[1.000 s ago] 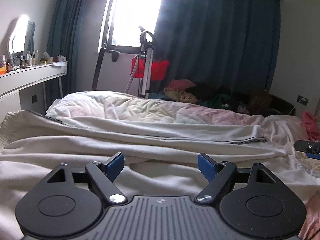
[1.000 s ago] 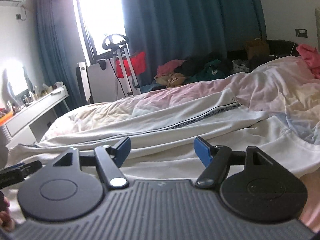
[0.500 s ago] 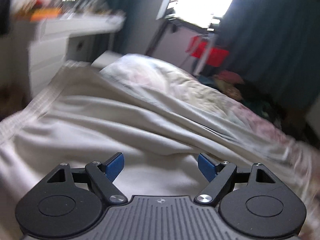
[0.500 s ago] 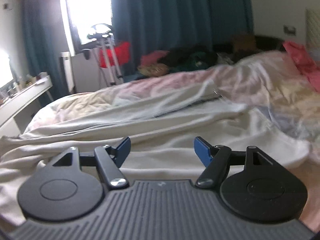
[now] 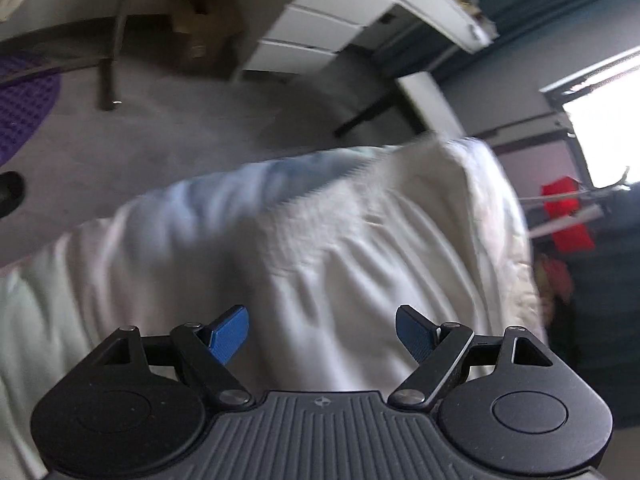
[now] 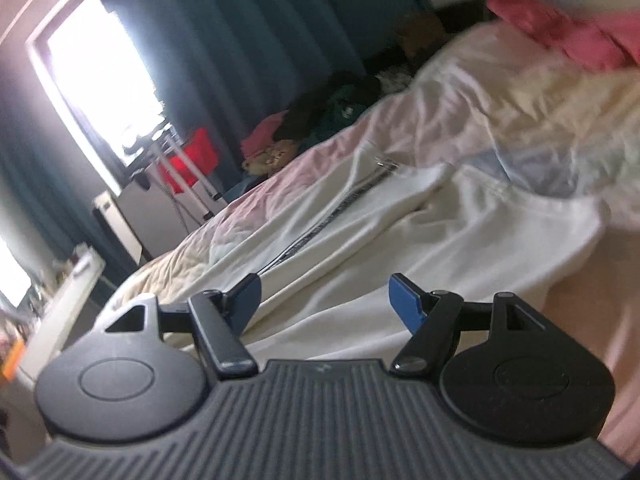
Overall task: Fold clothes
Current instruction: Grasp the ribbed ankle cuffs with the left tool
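Note:
A cream zip-up garment (image 6: 400,240) lies spread across the bed, its dark zipper (image 6: 320,228) running up the middle in the right wrist view. My right gripper (image 6: 324,300) hovers just above it, open and holding nothing. In the left wrist view the same pale cloth (image 5: 340,272) drapes toward the bed's edge, blurred by motion. My left gripper (image 5: 322,332) is open over that cloth, nothing between its blue pads (image 5: 228,332).
The floor (image 5: 160,132) and a white drawer unit (image 5: 320,36) show beyond the bed edge on the left. A pink garment (image 6: 560,28) lies at the bed's far right. A pile of clothes (image 6: 312,128) and a red item on a stand (image 6: 188,160) sit by the curtain.
My left gripper has swung left and tilted down, now facing the bed's edge and the floor. My right gripper has rolled and shifted right over the garment. Both stay open.

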